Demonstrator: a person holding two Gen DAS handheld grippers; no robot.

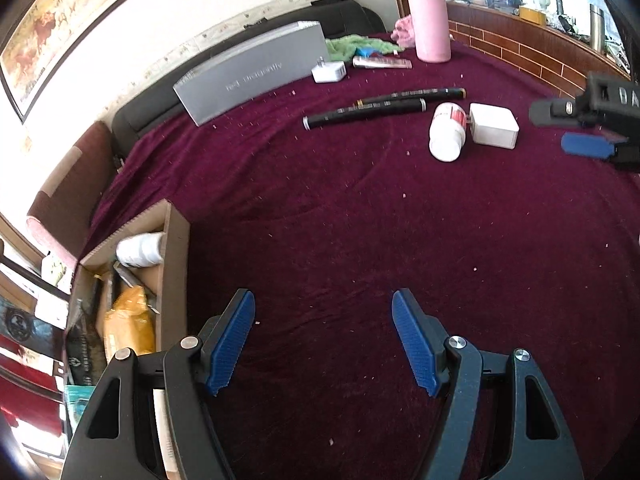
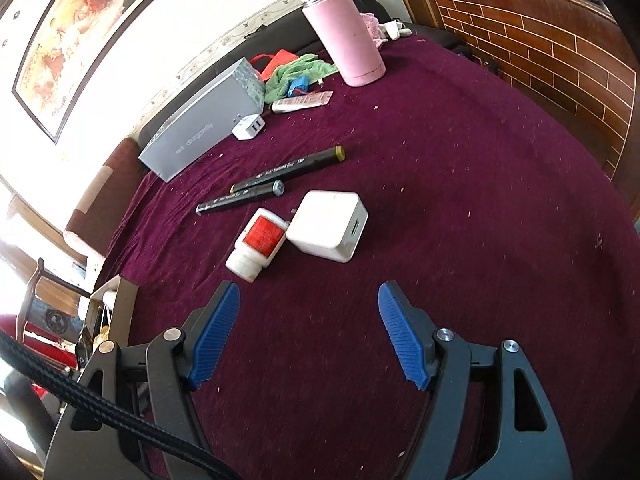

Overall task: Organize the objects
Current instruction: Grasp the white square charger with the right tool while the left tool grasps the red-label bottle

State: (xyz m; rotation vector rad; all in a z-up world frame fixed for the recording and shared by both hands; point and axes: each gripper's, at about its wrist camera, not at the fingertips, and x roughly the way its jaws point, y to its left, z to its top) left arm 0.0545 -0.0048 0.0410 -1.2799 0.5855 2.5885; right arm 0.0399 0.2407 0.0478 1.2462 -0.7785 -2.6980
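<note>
Maroon cloth [image 2: 460, 184] below framed painting [image 2: 80, 36]

We list a small white plastic bottle with a red label [image 2: 258, 243], lying on its side on the maroon cloth tabletop [image 2: 460, 208], cap end nearest us. Touching its far end we find a white square charger block [image 2: 326, 224], lying flat, its port facing right. Just beyond lie two black marker pens [image 2: 280, 178], side by side and roughly parallel, the farther one with an olive end cap. At the tabletop's left edge we record an open brown cardboard box [image 1: 176, 256] holding a white roll, a yellow packet and dark items we cannot identify.
</note>
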